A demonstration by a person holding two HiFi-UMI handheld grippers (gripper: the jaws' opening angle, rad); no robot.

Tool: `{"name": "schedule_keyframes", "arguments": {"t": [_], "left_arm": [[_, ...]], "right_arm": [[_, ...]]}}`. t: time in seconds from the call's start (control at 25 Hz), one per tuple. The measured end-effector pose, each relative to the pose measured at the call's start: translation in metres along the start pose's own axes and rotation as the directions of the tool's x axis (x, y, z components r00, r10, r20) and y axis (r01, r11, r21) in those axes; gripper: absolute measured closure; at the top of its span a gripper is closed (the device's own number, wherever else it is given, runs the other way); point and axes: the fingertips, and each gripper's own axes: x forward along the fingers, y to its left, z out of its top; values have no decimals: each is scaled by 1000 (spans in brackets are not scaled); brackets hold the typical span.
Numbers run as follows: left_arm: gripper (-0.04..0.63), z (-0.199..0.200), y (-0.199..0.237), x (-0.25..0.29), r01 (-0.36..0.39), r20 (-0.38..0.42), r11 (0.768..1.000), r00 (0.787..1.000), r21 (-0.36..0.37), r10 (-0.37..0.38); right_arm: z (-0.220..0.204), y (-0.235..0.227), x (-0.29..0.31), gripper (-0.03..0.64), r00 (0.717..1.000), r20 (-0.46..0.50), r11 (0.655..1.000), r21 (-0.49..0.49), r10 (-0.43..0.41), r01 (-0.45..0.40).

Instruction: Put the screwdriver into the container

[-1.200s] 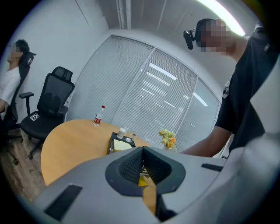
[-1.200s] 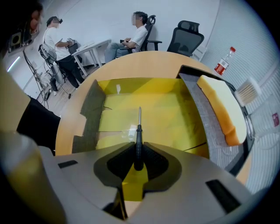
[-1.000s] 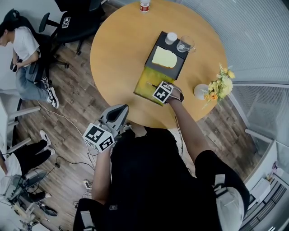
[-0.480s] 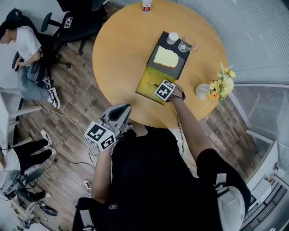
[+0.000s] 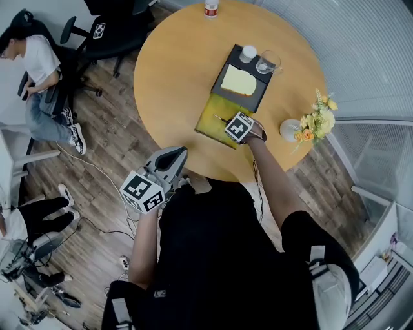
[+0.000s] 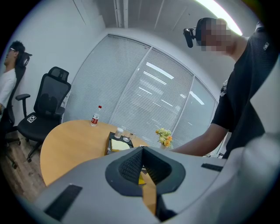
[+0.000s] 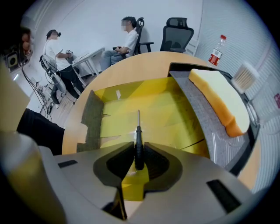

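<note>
A yellow open container (image 7: 131, 109) lies on the round wooden table (image 5: 174, 64), near its front edge (image 5: 210, 119). A slim black-handled screwdriver (image 7: 138, 140) points forward over the container's yellow floor. Its metal tip (image 5: 219, 118) shows beside the marker cube. My right gripper (image 7: 139, 159) has its pads against the handle, and the jaws are opening. In the head view the right gripper (image 5: 240, 127) hangs over the container's right end. My left gripper (image 5: 169, 158) is held off the table, close to the person's body. Its jaws (image 6: 142, 168) are together with nothing in them.
Behind the container stands a black tray (image 5: 255, 97) with a yellow sponge (image 5: 237, 81), a white cup (image 5: 248, 53) and a glass (image 5: 266, 63). A bottle (image 5: 211, 8) is at the far edge. A flower vase (image 5: 310, 126) is at the right. Office chairs and seated people are at the left.
The right gripper with the screwdriver has edged slightly farther over the yellow container. The left gripper has stayed where it was.
</note>
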Motion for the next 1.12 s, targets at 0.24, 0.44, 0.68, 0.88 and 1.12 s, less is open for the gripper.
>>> {"name": "schedule_keyframes", "arguments": {"t": [0.24, 0.44, 0.68, 0.88, 1.12], "left_arm": [[589, 0, -2, -1, 8, -4, 1000, 1000, 7, -8], [589, -2, -2, -1, 16, -14, 1000, 1000, 10, -16], [589, -2, -7, 3, 45, -23, 999, 999, 17, -45], [589, -2, -9, 5, 71, -36, 997, 997, 24, -70], [589, -4, -10, 5, 98, -46, 995, 994, 25, -97]], "right_arm": [[2, 3, -4, 532, 999, 23, 1000, 15, 26, -26], [4, 6, -5, 501, 998, 58, 999, 15, 39, -39], [3, 3, -10, 488, 991, 136, 999, 47, -1, -5], [7, -2, -21, 556, 971, 222, 995, 40, -94, 87], [3, -12, -31, 612, 929, 342, 985, 140, -144, 101]]}}
